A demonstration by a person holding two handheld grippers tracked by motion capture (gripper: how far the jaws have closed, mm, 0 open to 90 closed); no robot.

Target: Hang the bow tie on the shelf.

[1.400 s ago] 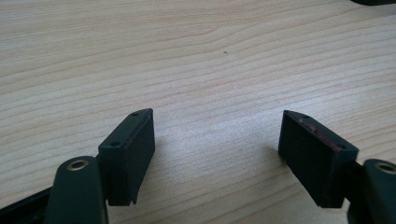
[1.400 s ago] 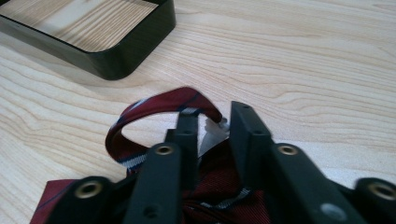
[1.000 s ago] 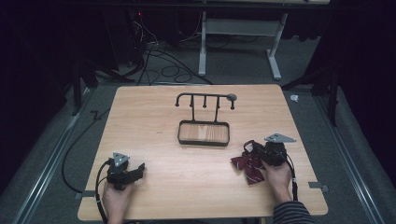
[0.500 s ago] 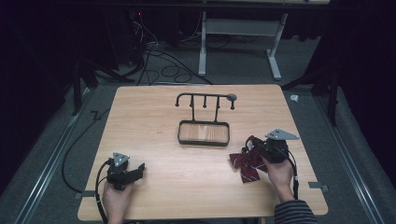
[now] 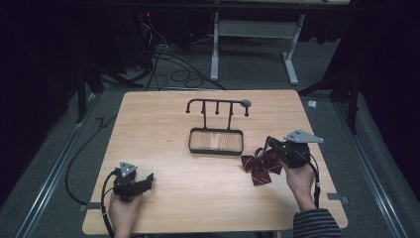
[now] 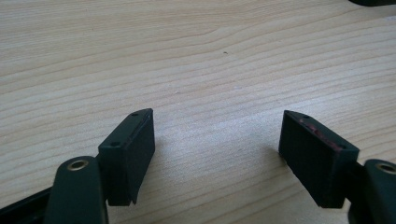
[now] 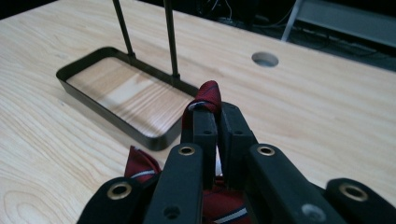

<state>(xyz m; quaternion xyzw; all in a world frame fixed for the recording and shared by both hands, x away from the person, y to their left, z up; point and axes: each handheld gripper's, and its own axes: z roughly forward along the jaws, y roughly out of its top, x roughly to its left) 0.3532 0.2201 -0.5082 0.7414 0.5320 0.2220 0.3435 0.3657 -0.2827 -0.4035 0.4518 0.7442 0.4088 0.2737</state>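
A dark red striped bow tie (image 5: 258, 163) hangs from my right gripper (image 5: 271, 144) a little above the table, right of the stand. In the right gripper view the jaws are shut on a loop of the bow tie (image 7: 205, 95), and more of the fabric shows below them. A black wire stand (image 5: 217, 124) with a hook bar and a wood-floored tray (image 7: 122, 93) sits mid-table. Near the front left my left gripper (image 5: 147, 179) rests low over the table, open, with bare wood between its fingers (image 6: 130, 149).
The wooden table (image 5: 163, 129) has a round hole (image 7: 265, 59) seen beyond the right gripper. Cables lie on the floor behind the table, beside a white desk frame (image 5: 257, 44). Metal rails run along both sides.
My right gripper has lifted the bow tie off the table and carried it slightly toward the stand. The left gripper has stayed put.
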